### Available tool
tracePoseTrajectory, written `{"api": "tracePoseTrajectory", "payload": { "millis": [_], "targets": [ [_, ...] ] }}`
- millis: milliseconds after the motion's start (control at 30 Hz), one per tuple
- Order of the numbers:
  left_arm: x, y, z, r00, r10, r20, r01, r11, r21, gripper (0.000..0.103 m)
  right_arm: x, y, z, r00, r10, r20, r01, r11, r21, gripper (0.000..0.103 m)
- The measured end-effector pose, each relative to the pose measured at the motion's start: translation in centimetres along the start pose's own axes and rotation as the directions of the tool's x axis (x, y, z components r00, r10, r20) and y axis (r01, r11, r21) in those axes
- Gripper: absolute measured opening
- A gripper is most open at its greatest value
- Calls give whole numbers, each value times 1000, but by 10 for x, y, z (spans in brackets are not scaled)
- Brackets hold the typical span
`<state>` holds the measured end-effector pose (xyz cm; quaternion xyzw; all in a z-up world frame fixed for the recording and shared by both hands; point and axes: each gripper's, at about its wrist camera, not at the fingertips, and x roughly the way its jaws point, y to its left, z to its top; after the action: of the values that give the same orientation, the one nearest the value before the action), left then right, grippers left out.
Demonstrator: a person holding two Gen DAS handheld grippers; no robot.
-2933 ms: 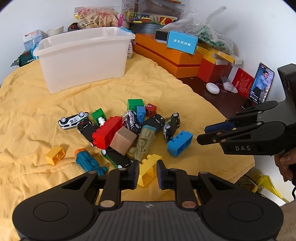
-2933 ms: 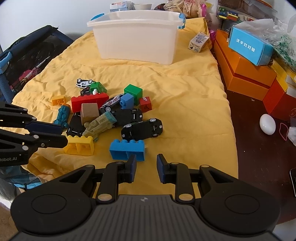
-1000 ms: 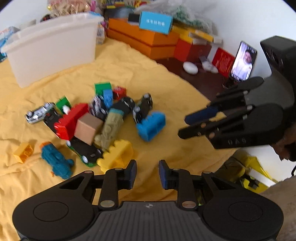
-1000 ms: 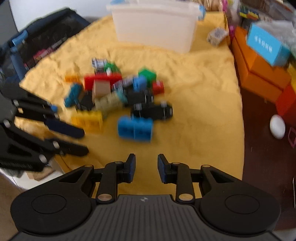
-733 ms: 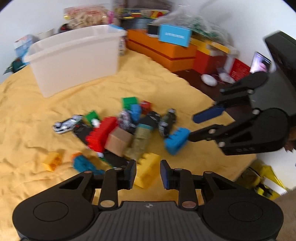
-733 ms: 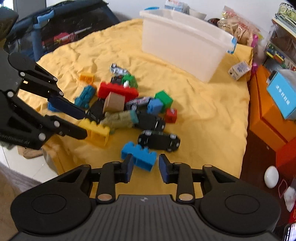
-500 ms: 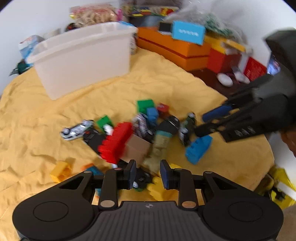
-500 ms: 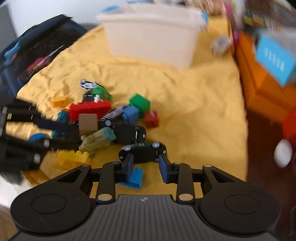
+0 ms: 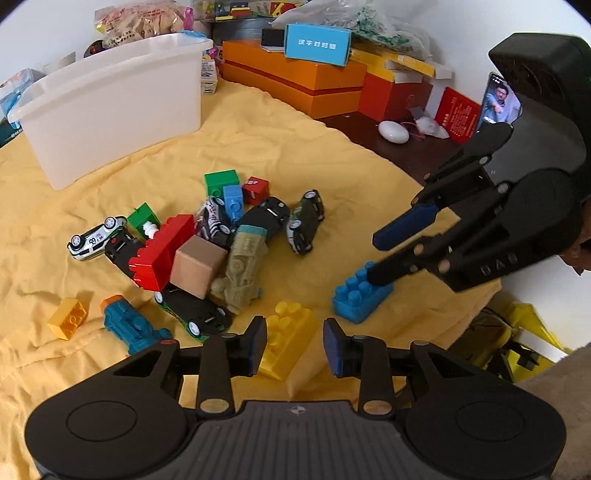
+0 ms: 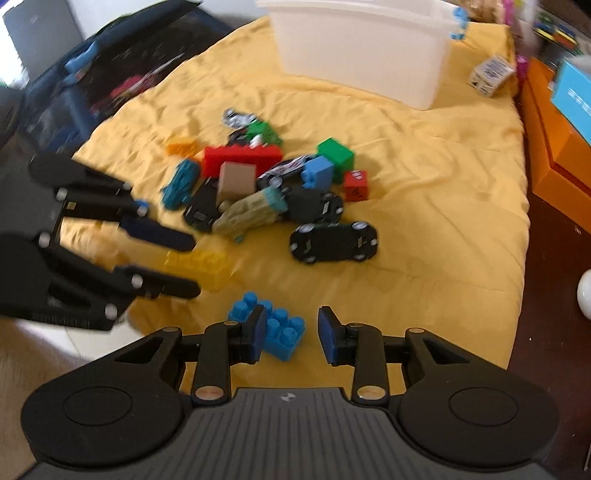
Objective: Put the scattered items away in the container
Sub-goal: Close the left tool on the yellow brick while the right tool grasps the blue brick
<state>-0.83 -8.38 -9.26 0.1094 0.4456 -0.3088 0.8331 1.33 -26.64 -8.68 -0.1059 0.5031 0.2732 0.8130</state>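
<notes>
Lowered since the earlier frame, the parted right gripper [image 10: 290,334] straddles the blue brick [image 10: 271,330]; the left gripper [image 9: 294,345], parted, empty, nears the yellow brick [image 9: 286,345]; off-centre closing may squirt either away.

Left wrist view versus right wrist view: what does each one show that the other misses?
Only the left wrist view shows the phone and red card. Only the right wrist view shows the dark bag beside the yellow cloth. Both show the white bin, the toy pile, and both open grippers: left over the yellow brick, right over the blue brick.

wall [image 9: 424,22]: white | yellow cloth [image 9: 258,122]: creased, daylit | dark wood surface [image 9: 417,155]: right of cloth
</notes>
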Motion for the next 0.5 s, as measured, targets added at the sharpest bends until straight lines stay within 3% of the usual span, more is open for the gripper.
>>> {"api": "tracePoseTrajectory", "payload": {
  "millis": [333,500],
  "targets": [
    [6,9,3,999,-46,-21,45,998,-52,45,17,15,3,996,65,-53,-74,978,-193,39],
    [14,9,4,999,1,-50,-2,1000,-9,46,18,5,13,997,76,-26,-80,978,-194,43]
  ]
}}
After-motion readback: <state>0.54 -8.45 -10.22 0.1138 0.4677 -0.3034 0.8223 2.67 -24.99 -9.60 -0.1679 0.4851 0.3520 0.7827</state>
